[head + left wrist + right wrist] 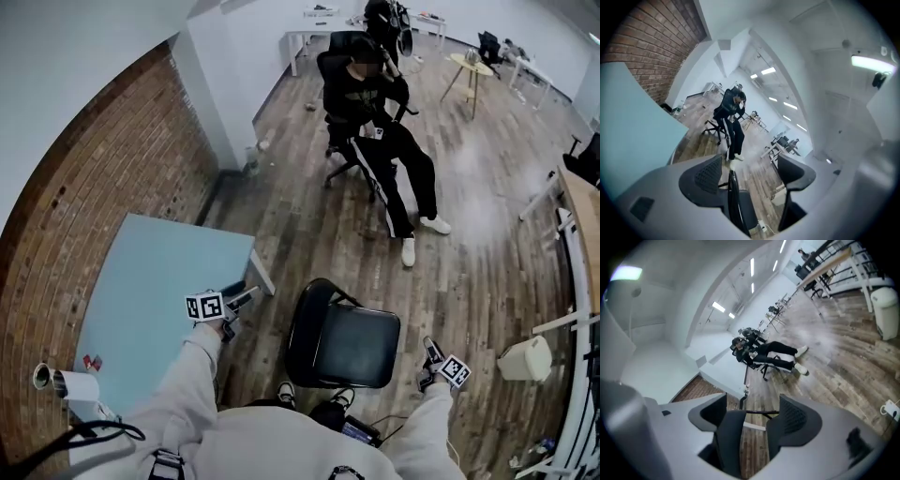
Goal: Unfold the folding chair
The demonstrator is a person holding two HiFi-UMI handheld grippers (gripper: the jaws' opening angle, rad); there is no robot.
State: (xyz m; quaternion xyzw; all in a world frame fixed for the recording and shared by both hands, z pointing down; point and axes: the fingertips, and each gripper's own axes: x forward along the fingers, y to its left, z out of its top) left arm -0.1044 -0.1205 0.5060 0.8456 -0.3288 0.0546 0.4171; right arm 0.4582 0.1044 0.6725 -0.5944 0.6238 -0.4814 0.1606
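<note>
The black folding chair [342,342] stands opened out on the wood floor just in front of me, its seat level and its back rail to the left. My left gripper [247,296] hangs open to the left of the chair, apart from it. My right gripper [430,348] is open to the right of the seat, also clear of it. In the left gripper view the gripper [750,164] has wide jaws with the chair [737,206] seen edge-on beyond them. In the right gripper view the gripper [752,404] is just as wide, the chair [729,439] lying beyond with nothing gripped.
A light blue table [159,291] stands at my left against the brick wall [84,187], with a paper roll [70,382] on its near corner. A person sits on an office chair [370,103] further ahead. A white bin [525,358] is at the right.
</note>
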